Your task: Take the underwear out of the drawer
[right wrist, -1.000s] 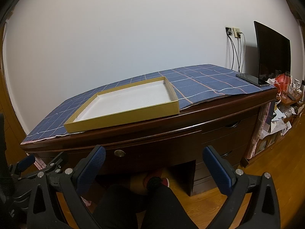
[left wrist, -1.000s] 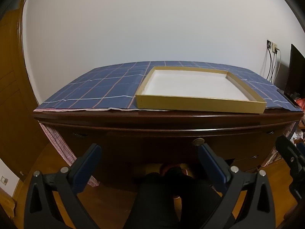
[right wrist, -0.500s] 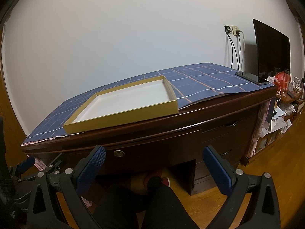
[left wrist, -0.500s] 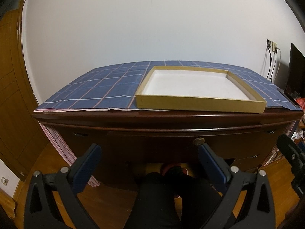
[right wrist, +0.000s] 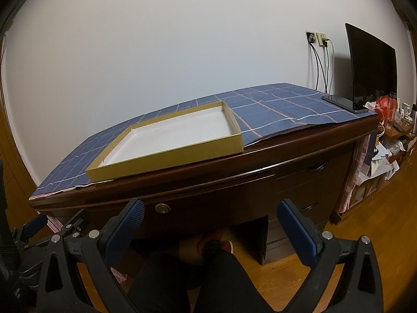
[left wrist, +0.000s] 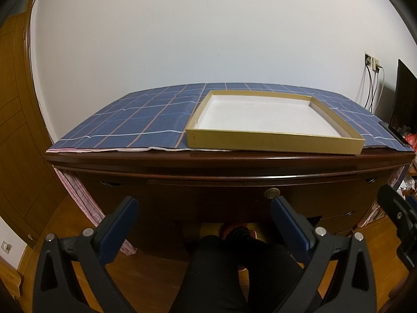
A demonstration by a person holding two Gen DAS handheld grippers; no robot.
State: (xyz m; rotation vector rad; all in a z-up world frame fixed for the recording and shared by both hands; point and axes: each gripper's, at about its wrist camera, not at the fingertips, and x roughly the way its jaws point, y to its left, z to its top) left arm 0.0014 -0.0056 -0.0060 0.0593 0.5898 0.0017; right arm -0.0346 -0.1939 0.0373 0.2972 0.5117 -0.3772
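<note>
A dark wooden desk stands in front of me, with its middle drawer (left wrist: pixel 234 193) shut; a round brass lock (left wrist: pixel 271 193) sits on the drawer's front, also in the right wrist view (right wrist: pixel 163 208). No underwear is in view. My left gripper (left wrist: pixel 203 221) is open and empty, held in front of the drawer, apart from it. My right gripper (right wrist: pixel 211 221) is open and empty, also short of the drawer front. An empty yellow shallow box (left wrist: pixel 263 120) with a white floor lies on the desktop (right wrist: pixel 179 135).
A blue checked cloth (left wrist: pixel 146 120) covers the desktop. A black monitor (right wrist: pixel 370 67) and a phone (right wrist: pixel 344 103) stand at the desk's right end. Side drawers (right wrist: pixel 312 180) are on the right. My legs (left wrist: pixel 234 274) are under the desk. Clutter (right wrist: pixel 391 135) lies far right.
Both grippers have drifted slightly; the view of the desk has shifted a little. Both stay open and empty.
</note>
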